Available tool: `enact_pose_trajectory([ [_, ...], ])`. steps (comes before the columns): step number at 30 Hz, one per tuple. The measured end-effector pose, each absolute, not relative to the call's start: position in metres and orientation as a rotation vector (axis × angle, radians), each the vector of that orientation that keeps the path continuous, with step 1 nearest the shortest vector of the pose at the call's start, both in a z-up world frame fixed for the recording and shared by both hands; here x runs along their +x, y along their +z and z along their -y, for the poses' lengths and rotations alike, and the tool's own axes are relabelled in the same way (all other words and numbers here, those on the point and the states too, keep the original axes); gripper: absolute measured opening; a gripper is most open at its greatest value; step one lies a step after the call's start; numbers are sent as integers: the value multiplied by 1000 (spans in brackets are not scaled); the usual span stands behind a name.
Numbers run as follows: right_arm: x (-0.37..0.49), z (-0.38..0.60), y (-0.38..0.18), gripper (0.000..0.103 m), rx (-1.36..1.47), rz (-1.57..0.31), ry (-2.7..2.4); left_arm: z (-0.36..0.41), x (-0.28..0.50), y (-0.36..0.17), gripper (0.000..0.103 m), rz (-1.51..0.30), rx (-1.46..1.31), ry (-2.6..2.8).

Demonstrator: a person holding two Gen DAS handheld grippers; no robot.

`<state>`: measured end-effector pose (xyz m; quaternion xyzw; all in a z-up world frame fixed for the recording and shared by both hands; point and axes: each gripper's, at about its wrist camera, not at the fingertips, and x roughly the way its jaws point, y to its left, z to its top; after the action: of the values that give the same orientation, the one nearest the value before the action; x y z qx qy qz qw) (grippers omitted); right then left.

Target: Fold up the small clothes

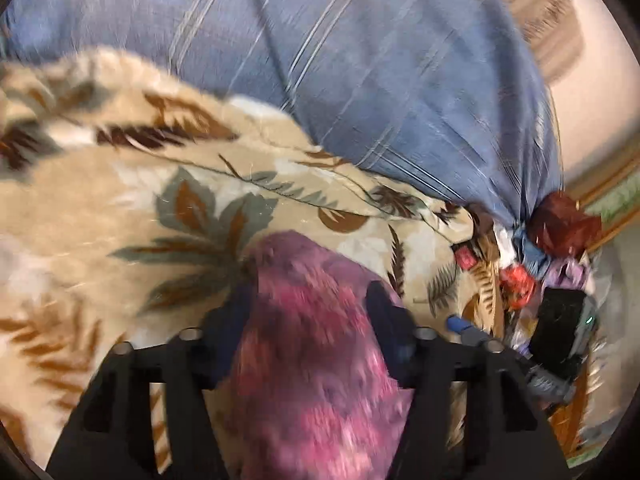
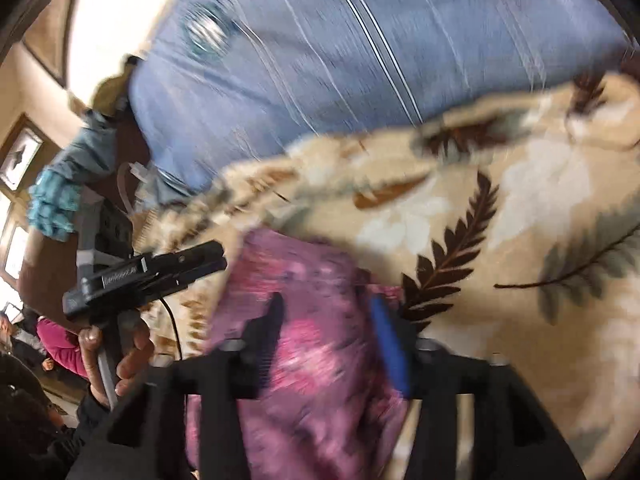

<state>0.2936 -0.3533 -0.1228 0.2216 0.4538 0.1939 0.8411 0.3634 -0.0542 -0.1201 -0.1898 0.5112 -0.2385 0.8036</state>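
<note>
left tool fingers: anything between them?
Yes, the pink-purple cloth bunches between the left tool's fingers, over the leaf-print blanket; the left wrist view shows it.

A leaf-patterned beige blanket (image 1: 100,208) carries the pink-purple garment (image 1: 316,320) and blue pillow (image 1: 360,60).

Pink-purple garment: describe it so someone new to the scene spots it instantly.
Find the beige leaf-print blanket lying in front of the blue striped pillow. Over it, bunched between the fingers of the left gripper and the right gripper, is the mottled pink-purple garment. It is the only pink-purple fabric here, and the only piece gripped.
</note>
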Motion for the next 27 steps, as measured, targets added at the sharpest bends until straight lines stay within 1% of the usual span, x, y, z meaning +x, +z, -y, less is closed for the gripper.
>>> enact_pose_trajectory([
  [3,260,350,-117,54,500,-939,454,43,311,-114,61,-1083,-343,-533],
  [5,240,347,-136,54,512,-959,440,39,273,-125,61,-1051,-325,-552],
  [6,237,346,-149,51,521,-986,427,39,256,-131,61,-1031,-313,-549],
  [7,239,346,-162,48,540,-1022,416,42,240,-139,61,-1021,-286,-538],
  [8,243,347,-173,38,564,-1050,414,47,232,-145,61,-1028,-261,-532],
  [10,252,349,-186,15,563,-1078,393,60,220,-155,61,-1044,-212,-537],
  [11,256,349,-189,6,563,-1092,380,63,214,-154,62,-1022,-172,-503],
  [12,257,349,-188,6,579,-1091,384,61,210,-149,61,-1014,-165,-502],
  [15,252,356,-160,6,541,-990,383,61,194,-129,61,-980,-216,-559],
  [16,252,362,-157,6,540,-975,368,67,186,-126,61,-971,-208,-576],
  [17,254,369,-160,13,544,-988,332,75,179,-124,61,-968,-180,-591],
  [19,248,386,-166,14,620,-1031,294,97,168,-119,61,-955,-95,-622],
  [20,241,389,-161,19,647,-1014,312,106,166,-119,62,-962,-69,-635],
  [21,231,391,-152,39,657,-991,320,118,170,-119,62,-983,-50,-660],
  [22,214,395,-135,49,647,-954,303,128,176,-119,64,-1010,-47,-673],
  [23,200,397,-126,67,647,-916,283,137,181,-120,65,-1042,-46,-674],
  [25,169,398,-119,67,671,-848,283,162,199,-125,65,-1131,-9,-647],
  [27,140,393,-136,55,732,-841,302,189,219,-133,65,-1186,49,-595],
])
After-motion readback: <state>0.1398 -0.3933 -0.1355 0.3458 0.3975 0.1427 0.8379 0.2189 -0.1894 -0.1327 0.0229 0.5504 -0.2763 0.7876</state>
